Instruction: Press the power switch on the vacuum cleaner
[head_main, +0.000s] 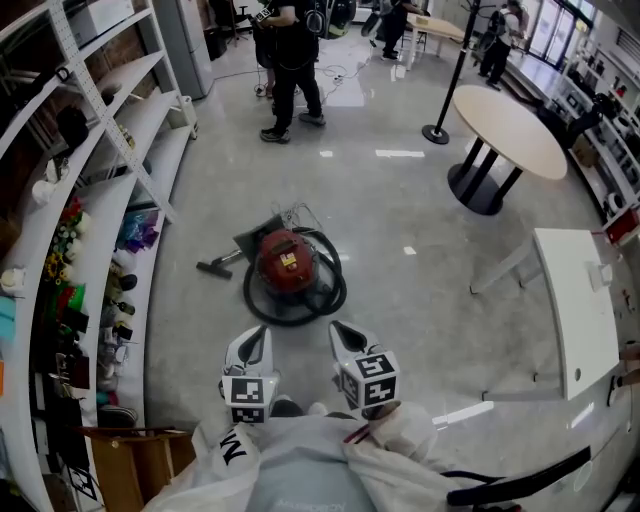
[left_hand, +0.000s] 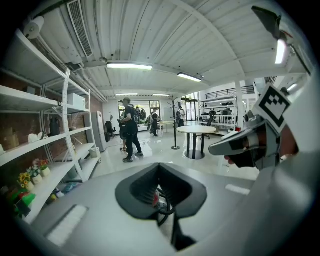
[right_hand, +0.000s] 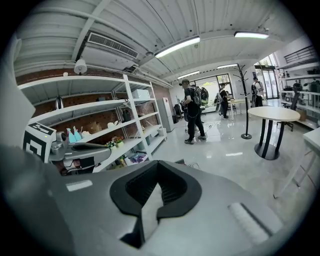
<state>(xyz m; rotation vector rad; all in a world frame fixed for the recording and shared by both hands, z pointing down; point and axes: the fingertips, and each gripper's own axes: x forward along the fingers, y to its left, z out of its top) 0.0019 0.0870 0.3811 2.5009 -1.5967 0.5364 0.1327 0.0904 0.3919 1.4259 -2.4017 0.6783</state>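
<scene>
Head view: at frame centre the vacuum cleaner (head_main: 285, 262), a round red drum, sits on the grey floor (head_main: 400, 220), nozzle (head_main: 212, 267) at its left, black hose (head_main: 335, 290) looped around it. Just below, the left gripper (head_main: 258, 338) and right gripper (head_main: 342, 332) hover, jaws closed on nothing.

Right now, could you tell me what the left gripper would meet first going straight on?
Probably the vacuum, its hose first: the left gripper points at it, though depth is unclear.
</scene>
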